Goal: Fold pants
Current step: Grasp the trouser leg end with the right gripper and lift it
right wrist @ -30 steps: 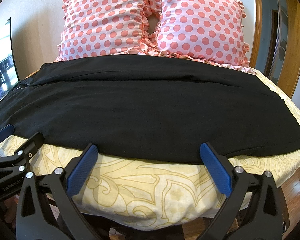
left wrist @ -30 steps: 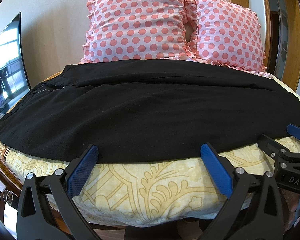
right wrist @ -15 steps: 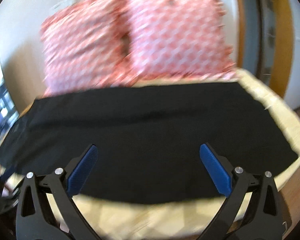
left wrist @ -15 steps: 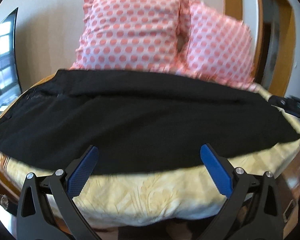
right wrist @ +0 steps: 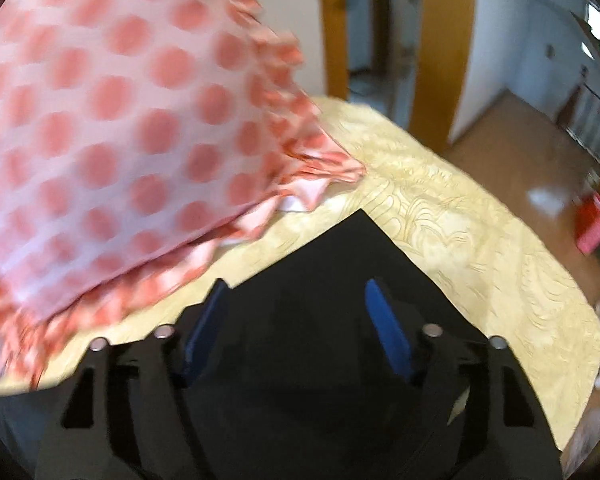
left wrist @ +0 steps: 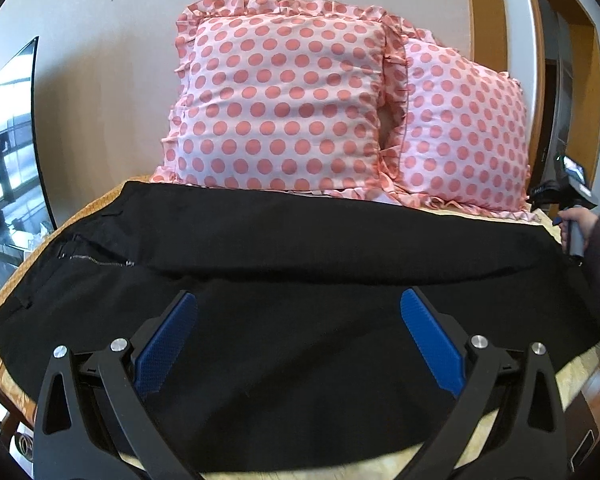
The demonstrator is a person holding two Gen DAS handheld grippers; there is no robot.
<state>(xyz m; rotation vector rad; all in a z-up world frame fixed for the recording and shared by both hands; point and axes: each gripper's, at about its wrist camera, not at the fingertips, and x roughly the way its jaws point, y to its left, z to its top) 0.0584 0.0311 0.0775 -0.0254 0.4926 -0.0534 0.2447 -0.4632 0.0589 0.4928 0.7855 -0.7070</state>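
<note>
Black pants (left wrist: 300, 264) lie flat across the bed, waistband and zipper at the left, leg hems at the right. My left gripper (left wrist: 298, 304) is open and empty, over the near middle of the pants. My right gripper (right wrist: 298, 294) is open and empty, just above the far hem corner of the pants (right wrist: 356, 248) at the bed's right end; that view is blurred. The right gripper's body and the hand holding it show at the right edge of the left wrist view (left wrist: 572, 196).
Two pink polka-dot pillows (left wrist: 284, 108) lean on the wall behind the pants; one (right wrist: 112, 132) is close left of my right gripper. The yellow patterned bedspread (right wrist: 480, 232) ends at the right, with wooden floor beyond. A dark screen (left wrist: 8, 148) stands left.
My right gripper swung from the near bed edge to the far right hem corner. My left gripper moved forward over the pants. Both stayed open.
</note>
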